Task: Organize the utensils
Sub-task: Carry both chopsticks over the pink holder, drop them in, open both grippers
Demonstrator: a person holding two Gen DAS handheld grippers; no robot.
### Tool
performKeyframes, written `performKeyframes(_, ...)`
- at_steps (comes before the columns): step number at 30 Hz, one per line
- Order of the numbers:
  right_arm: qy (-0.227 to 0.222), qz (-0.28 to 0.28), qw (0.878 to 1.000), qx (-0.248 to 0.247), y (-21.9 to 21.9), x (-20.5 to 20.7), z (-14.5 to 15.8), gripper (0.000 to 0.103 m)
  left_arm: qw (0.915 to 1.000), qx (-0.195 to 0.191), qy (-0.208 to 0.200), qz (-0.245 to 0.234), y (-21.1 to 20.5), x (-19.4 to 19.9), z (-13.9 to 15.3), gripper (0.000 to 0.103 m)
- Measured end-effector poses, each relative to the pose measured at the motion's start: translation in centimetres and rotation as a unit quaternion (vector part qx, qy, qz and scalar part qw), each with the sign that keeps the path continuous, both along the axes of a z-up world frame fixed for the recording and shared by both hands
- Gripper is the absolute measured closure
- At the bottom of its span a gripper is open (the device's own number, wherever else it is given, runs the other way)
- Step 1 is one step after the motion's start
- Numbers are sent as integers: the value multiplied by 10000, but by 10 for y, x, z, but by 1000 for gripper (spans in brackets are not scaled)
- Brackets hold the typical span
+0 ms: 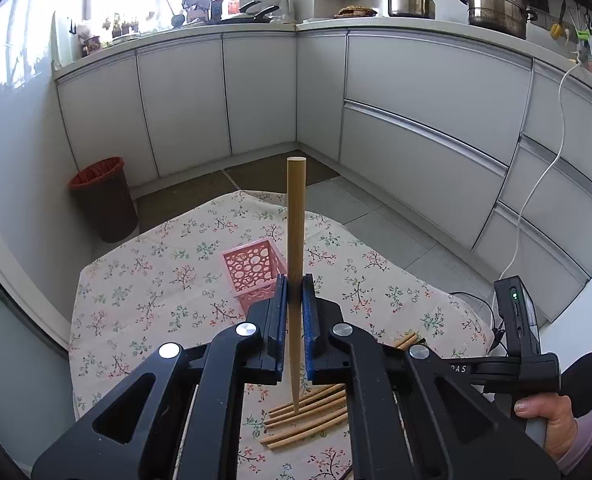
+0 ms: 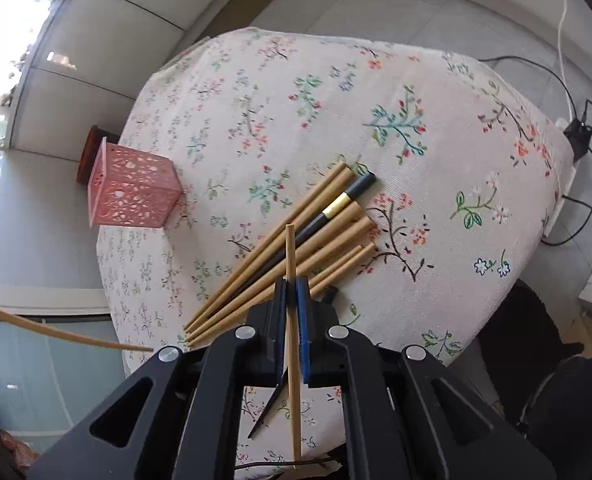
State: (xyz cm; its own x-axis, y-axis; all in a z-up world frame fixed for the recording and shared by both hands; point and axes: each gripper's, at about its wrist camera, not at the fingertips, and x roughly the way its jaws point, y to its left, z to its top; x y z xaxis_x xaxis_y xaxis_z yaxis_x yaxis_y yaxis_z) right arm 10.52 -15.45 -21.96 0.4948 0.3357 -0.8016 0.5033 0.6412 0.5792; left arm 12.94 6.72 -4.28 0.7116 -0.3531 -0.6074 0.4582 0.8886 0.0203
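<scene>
Seven loose chopsticks, six wooden and one black, are fanned at centre frame on a floral tablecloth; one pink basket is seen at left. White kitchen cabinets are ranged behind. One wooden chopstick each is clamped upright by the left gripper and right gripper.

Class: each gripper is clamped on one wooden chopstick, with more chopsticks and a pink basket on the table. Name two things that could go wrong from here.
1. The left gripper pinches its chopstick low, with most of its length beyond the pads; it may pivot or slip.
2. The right gripper and its chopstick hang just above the loose pile; a dip could scatter it, far from the pink basket.
</scene>
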Motion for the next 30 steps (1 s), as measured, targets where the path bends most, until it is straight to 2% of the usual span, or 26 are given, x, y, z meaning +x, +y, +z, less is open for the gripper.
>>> performKeyframes(4, -641, 235, 9972, -312, 3, -4, 39, 97, 9998, -151, -87, 23, 3, -8, 10, 96)
performKeyframes(8, -1296, 452, 9875, -775, 6, -14, 80, 97, 9996, -222, -150, 79, 3, -15, 18, 96)
performKeyframes(16, -2116, 640, 9679, -1198, -3, -33, 146, 97, 9984, -422, -181, 318, 4, -16, 33, 96)
performKeyframes(24, -2691, 514, 9515, -1399, -18, -14, 221, 97, 9948, -726, -315, 645, 0, 6, 56, 96)
performKeyframes(30, -3198, 483, 9326, -1600, -9, 28, 264, 97, 9873, -984, -571, 1112, 3, 39, 75, 96)
